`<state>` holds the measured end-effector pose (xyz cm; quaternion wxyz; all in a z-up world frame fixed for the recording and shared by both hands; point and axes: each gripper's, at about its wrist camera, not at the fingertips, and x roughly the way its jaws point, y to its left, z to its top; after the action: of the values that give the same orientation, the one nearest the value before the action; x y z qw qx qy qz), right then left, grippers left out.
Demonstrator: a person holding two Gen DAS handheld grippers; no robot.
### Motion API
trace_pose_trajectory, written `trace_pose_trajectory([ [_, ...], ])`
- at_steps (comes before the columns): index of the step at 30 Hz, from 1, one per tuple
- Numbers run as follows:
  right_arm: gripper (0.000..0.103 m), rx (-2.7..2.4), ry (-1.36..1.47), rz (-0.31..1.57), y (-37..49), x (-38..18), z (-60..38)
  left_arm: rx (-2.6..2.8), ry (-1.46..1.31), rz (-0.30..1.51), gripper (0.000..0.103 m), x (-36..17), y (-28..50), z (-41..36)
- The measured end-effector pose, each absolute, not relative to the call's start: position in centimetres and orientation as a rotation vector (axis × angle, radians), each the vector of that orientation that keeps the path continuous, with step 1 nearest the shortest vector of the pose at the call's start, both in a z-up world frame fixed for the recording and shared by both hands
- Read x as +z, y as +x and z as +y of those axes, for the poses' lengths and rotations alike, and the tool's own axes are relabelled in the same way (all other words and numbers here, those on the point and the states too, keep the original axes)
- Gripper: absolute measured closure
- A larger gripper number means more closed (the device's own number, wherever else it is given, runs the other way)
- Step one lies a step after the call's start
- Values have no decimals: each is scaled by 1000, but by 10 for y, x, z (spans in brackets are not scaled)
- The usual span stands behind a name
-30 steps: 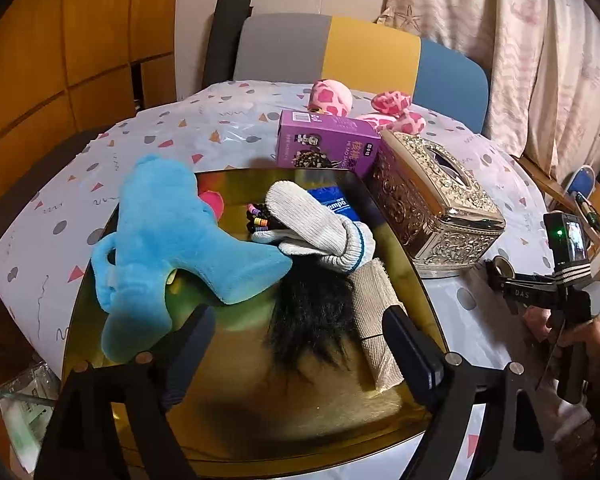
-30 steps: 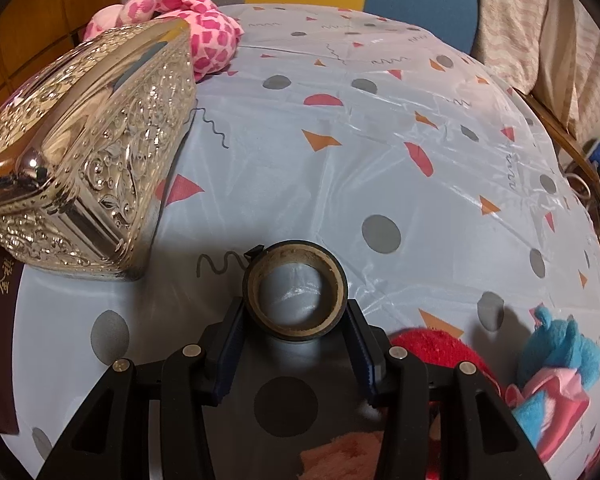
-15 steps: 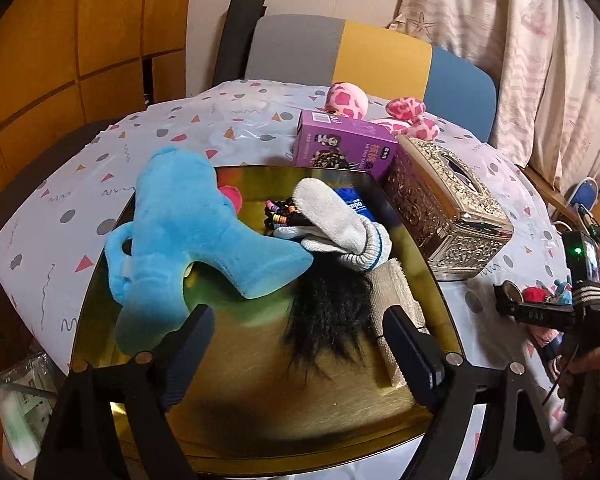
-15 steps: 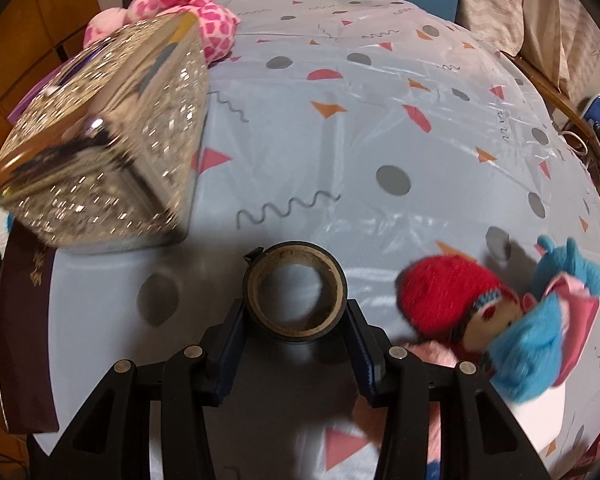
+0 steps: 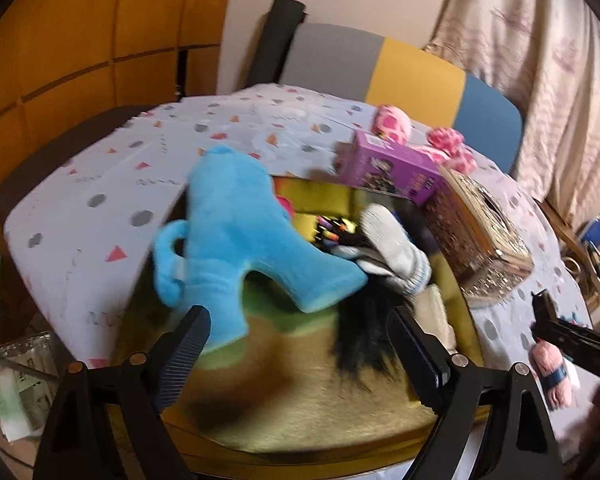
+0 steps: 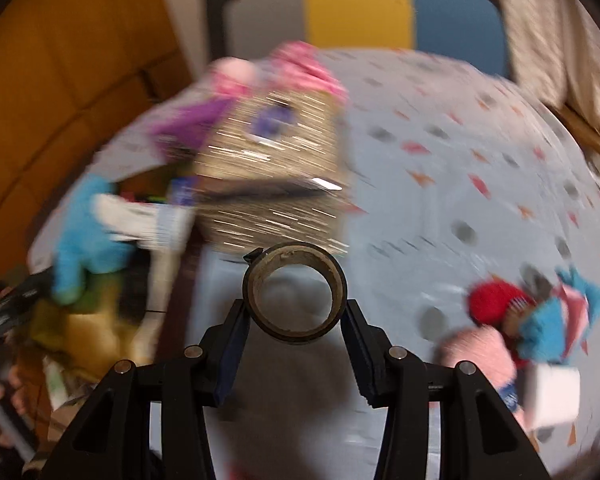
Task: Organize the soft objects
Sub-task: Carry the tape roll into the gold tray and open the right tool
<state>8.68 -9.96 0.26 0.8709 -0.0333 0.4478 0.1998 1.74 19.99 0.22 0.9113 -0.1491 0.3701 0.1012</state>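
My right tongs (image 6: 295, 320): clamped on a tape roll (image 6: 295, 292), held above the table (image 6: 440, 208). My left tongs (image 5: 300, 344): jaws opening, nothing between them, over the gold tray (image 5: 300, 408). On the tray: blue plush (image 5: 236, 248), white sock (image 5: 392, 248), black fur (image 5: 364, 332). Right of the tray: silver box (image 5: 476, 240). Beyond the tray: purple box (image 5: 392, 168), pink plush (image 5: 444, 148).

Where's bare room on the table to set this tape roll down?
Bare cloth lies between the metal box and the red-capped doll, and beyond toward the chair. The near part of the gold tray is free too. Its far half is crowded: blue plush, glove.
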Motion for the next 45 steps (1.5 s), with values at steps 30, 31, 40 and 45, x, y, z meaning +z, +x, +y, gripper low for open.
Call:
trace_pose_trajectory([
  [30, 35, 664, -301, 1009, 105, -41, 55, 267, -313, 752, 10, 1, 6, 223],
  [31, 34, 666, -287, 1003, 104, -39, 51, 267, -314, 752, 10, 1, 6, 223],
  [40, 34, 635, -190, 931, 94, -14, 26, 253, -300, 756, 10, 3, 4, 217],
  [45, 34, 591, -145, 864, 84, 5, -3, 242, -281, 752, 10, 6, 4, 210],
])
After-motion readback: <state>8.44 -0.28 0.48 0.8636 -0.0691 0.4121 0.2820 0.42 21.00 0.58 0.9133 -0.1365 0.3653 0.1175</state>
